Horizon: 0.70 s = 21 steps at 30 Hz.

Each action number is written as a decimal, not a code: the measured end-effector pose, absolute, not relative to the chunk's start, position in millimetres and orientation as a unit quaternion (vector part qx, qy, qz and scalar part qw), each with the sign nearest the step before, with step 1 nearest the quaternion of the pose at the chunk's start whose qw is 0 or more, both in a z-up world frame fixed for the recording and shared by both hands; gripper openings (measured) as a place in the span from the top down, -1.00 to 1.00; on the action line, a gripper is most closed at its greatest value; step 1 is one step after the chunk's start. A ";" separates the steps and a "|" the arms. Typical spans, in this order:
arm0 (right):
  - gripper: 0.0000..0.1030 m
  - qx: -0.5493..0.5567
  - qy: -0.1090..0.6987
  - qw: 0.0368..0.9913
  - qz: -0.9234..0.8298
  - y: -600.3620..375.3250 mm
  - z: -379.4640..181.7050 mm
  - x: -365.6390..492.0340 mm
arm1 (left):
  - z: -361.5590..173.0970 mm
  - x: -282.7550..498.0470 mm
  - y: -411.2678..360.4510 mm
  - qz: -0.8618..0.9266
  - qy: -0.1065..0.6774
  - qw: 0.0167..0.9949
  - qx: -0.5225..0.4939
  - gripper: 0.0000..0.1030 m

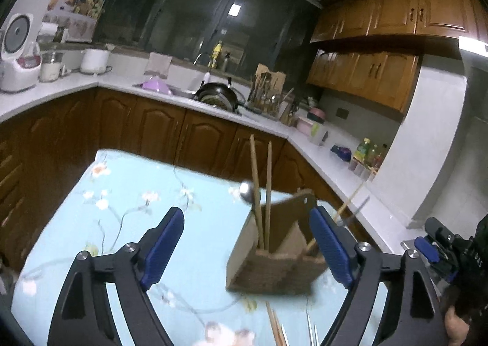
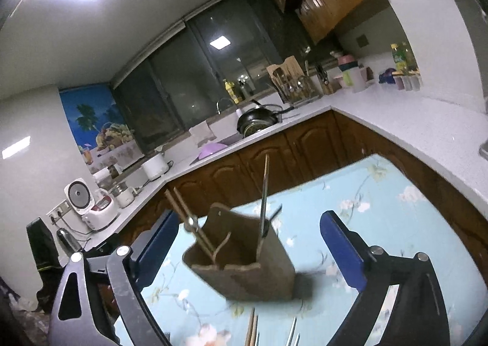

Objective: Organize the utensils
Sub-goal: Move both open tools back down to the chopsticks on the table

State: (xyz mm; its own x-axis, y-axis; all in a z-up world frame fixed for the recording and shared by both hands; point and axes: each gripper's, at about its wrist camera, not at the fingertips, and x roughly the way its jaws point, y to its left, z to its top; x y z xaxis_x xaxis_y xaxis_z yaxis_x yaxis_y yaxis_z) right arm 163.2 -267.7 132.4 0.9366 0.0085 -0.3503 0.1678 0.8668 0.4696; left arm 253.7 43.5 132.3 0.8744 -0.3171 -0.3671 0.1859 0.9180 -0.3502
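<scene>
A brown wooden utensil holder (image 1: 274,266) stands on the table with the light-blue floral cloth (image 1: 122,193). Two wooden chopsticks (image 1: 259,190) and a metal spoon (image 1: 245,190) stick up from its left compartment. More utensils lean out on its right side. My left gripper (image 1: 246,214) is open, with the holder between its blue pads and untouched. My right gripper (image 2: 250,218) is open too and frames the same holder (image 2: 244,272); a tall dark-handled utensil (image 2: 263,193) rises from it. Loose chopsticks (image 2: 251,329) and a fork (image 2: 292,332) lie in front of the holder.
An L-shaped white counter (image 1: 76,86) over brown cabinets wraps behind the table. It carries a rice cooker (image 1: 18,53), a sink with a black wok (image 1: 218,95), a utensil rack (image 1: 267,92) and bottles (image 1: 367,150). Part of the other gripper (image 1: 436,245) shows at the right edge.
</scene>
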 end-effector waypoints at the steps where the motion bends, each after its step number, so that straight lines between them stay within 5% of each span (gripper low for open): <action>1: -0.86 0.252 0.176 0.951 -0.044 -265.3 129.7 157.6 | 130.6 247.5 44.7 -0.132 0.217 0.955 -0.155 -0.67; 21: -0.86 0.244 0.267 0.929 -0.072 -228.5 52.1 72.7 | 96.5 154.5 51.4 -0.119 0.328 0.924 -0.156 -0.67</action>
